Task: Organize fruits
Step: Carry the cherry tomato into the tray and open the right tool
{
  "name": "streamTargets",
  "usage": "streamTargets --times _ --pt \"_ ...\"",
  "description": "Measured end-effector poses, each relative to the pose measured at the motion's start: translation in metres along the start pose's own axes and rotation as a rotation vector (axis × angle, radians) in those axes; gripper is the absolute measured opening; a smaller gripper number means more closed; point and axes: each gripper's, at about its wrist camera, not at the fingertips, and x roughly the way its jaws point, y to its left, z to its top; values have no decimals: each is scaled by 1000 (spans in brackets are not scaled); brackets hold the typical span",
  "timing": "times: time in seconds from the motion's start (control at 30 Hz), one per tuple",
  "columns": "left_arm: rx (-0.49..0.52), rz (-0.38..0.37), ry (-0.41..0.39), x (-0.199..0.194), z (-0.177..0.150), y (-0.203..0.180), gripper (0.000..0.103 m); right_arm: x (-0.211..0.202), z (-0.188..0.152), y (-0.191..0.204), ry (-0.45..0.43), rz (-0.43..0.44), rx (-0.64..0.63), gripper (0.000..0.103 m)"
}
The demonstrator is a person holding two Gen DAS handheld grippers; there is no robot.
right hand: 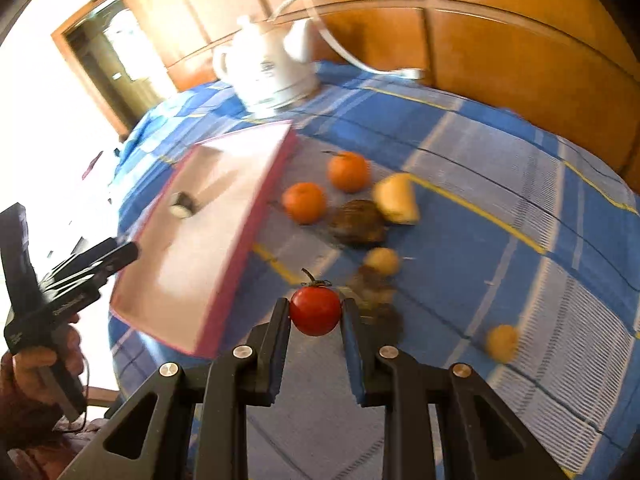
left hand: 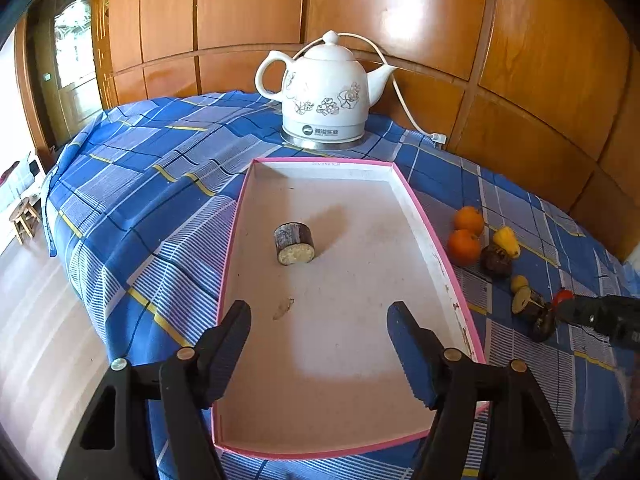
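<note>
On the blue checked cloth [left hand: 152, 184], at nine o'clock in the left wrist view, nothing lies but fabric. Toward the centre sits the pink-rimmed tray [left hand: 426, 216], and in it, near twelve o'clock from the left gripper [left hand: 319, 320], one short cut piece with dark rind [left hand: 294, 243]. That gripper hangs over the tray's near end with its jaws spread wide and nothing between them. Behind the tray, at twelve o'clock, stands a white kettle [left hand: 324, 92].

At three o'clock of the tray, loose on the cloth, lie two oranges [left hand: 464, 246], a yellow fruit [left hand: 507, 241], a dark round fruit [left hand: 496, 261] and smaller pieces.

Farthest right, the right gripper [right hand: 315, 314] has its pads pressed on a small red tomato [right hand: 315, 311], jaws nearly closed, pinching it across its widest part with the stem up. The blur suggests it is on the move.

The tomato is likely light, smooth-skinned and soft enough to bruise or split, so a gentle squeeze at its equator suits it; a firmer pinch could burst it, and a looser one could let the slick skin slip.
</note>
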Motion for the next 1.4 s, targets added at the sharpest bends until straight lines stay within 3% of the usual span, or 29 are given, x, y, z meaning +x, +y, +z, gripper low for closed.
streamTargets --times 0.37,0.7,0.9,1.4 --pt "-57 16 -18 -6 -1 23 73 32 14 74 7 83 -108 25" --pt "-101 43 -17 -7 -4 42 73 77 30 111 42 58 -126 27" --pt "-96 58 -10 -7 -8 45 73 87 33 110 49 43 -102 35" --pt "-40 34 -13 -10 -10 28 73 42 17 82 -8 -23 -79 37"
